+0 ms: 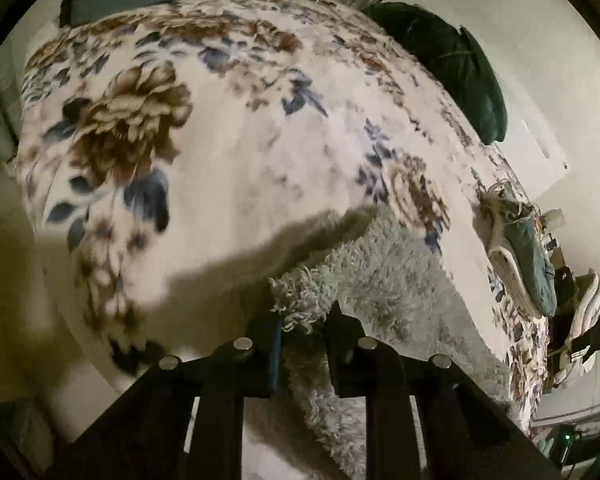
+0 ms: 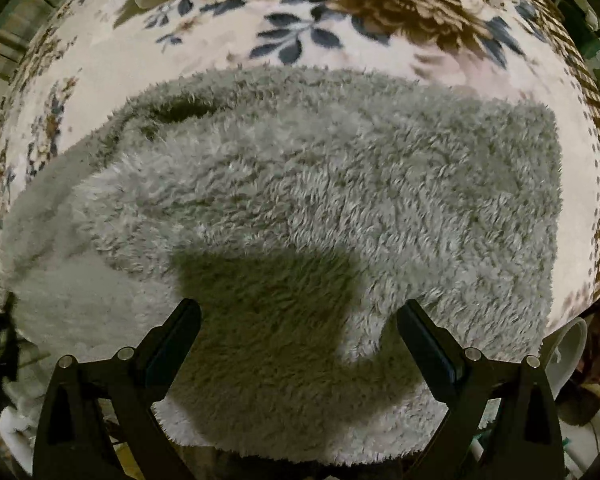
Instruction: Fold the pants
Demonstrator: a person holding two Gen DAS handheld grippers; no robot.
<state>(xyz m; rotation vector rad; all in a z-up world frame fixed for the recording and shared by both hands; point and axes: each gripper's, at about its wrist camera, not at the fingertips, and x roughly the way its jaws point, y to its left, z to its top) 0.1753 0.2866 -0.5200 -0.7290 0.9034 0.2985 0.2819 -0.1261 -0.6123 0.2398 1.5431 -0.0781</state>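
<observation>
One fleece pants [image 2: 300,200], one floral blanket [image 1: 220,140].

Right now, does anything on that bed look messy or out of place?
The fluffy grey pants lie bunched, with a gaping fold at their upper left. Clothes sit heaped at the floral blanket's edge.

Shaggy grey fleece pants [image 2: 300,200] — plush, matt floral blanket [image 1: 228,152] beneath.
</observation>
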